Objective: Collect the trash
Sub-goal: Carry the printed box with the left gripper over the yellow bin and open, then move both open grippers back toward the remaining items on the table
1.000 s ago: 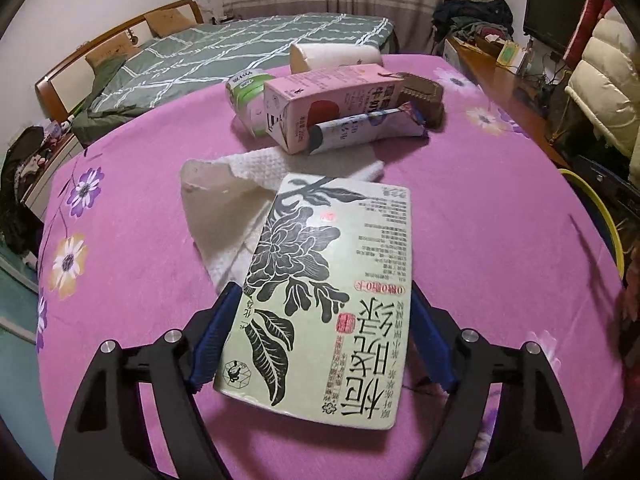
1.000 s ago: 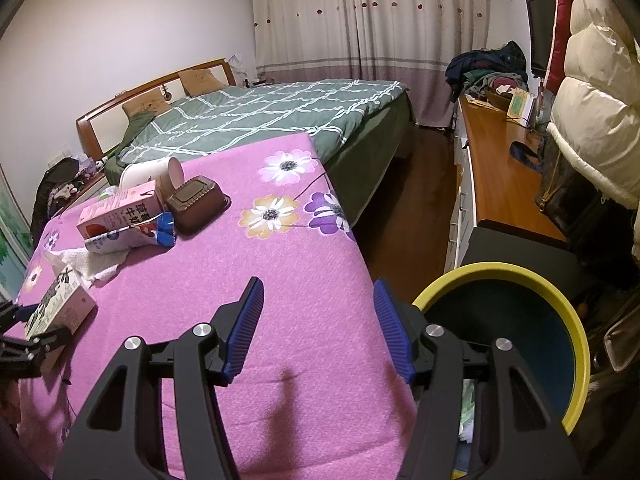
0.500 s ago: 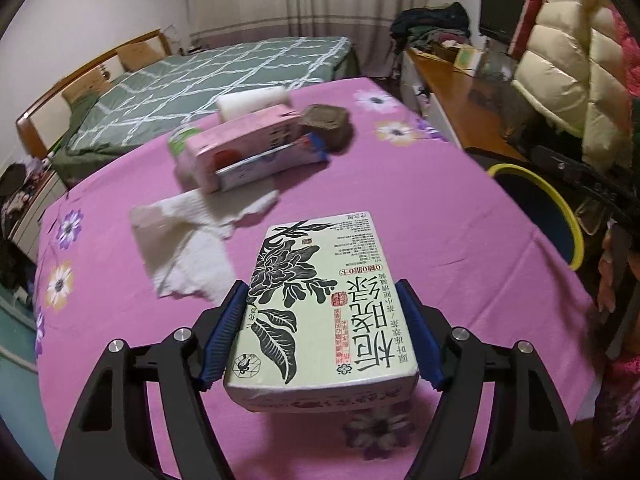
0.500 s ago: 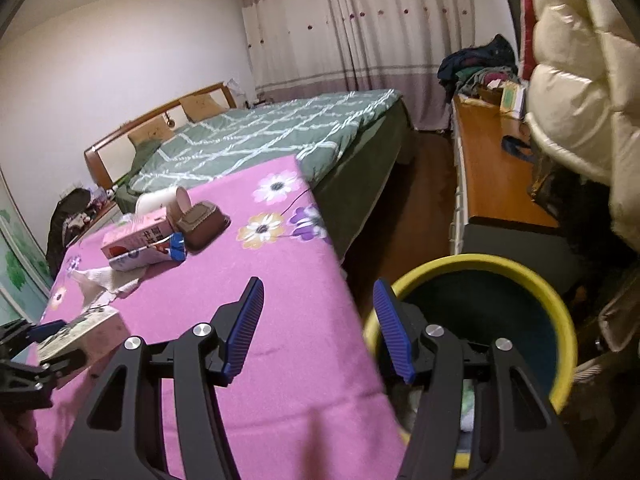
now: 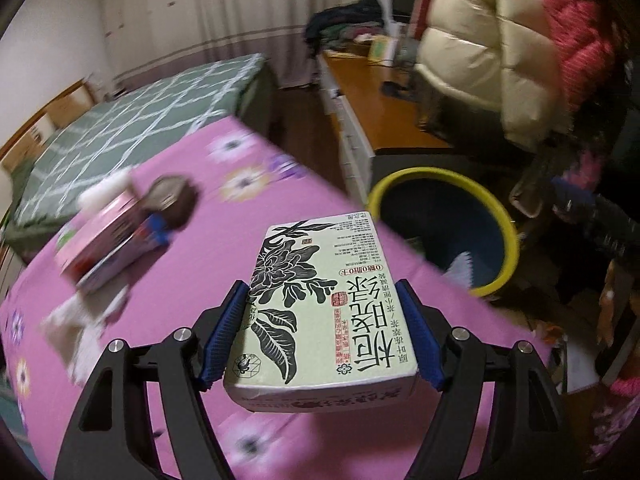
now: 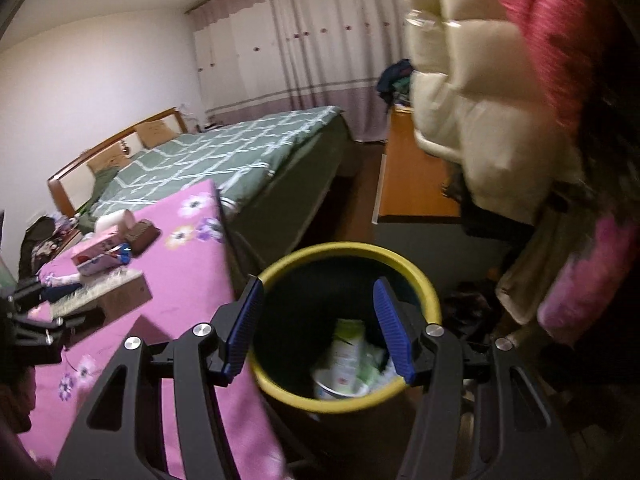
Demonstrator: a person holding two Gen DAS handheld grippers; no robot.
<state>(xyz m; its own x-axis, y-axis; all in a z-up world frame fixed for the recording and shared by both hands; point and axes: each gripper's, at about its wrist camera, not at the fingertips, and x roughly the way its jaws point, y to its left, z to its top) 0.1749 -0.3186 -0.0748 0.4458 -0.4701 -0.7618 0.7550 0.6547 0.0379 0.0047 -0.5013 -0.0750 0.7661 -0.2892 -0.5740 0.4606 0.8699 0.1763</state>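
A pale green carton (image 5: 320, 304) printed with black flowers is clamped flat between the blue pads of the left tool (image 5: 322, 336), its long sides pressed by both pads, and it is carried clear of the pink flowered tabletop (image 5: 224, 248), near the tabletop's edge. The yellow-rimmed bin (image 5: 500, 216) stands on the floor just past that edge, ahead and to the right of the carton, so the step in hand is judged to be the carrying of this piece of trash to the bin. The right tool (image 6: 318, 328) is held with its jaws apart and nothing between them; it hangs above the mouth of the bin (image 6: 348, 250), where a cup and some pale wrappers (image 6: 348, 360) are already seen at the bottom. More trash is left further back on the tabletop: a pink carton (image 5: 100, 236), a dark brown tub (image 5: 176, 204) and crumpled white paper (image 5: 76, 320), all blurred. For the next move, the carton would need to be brought over the rim until it is wholly above the opening, and only then should the left pads be released. Since the carton is long, a drop from too near the rim could be caught on the yellow edge; a slight tilt, front end down, would likely help.
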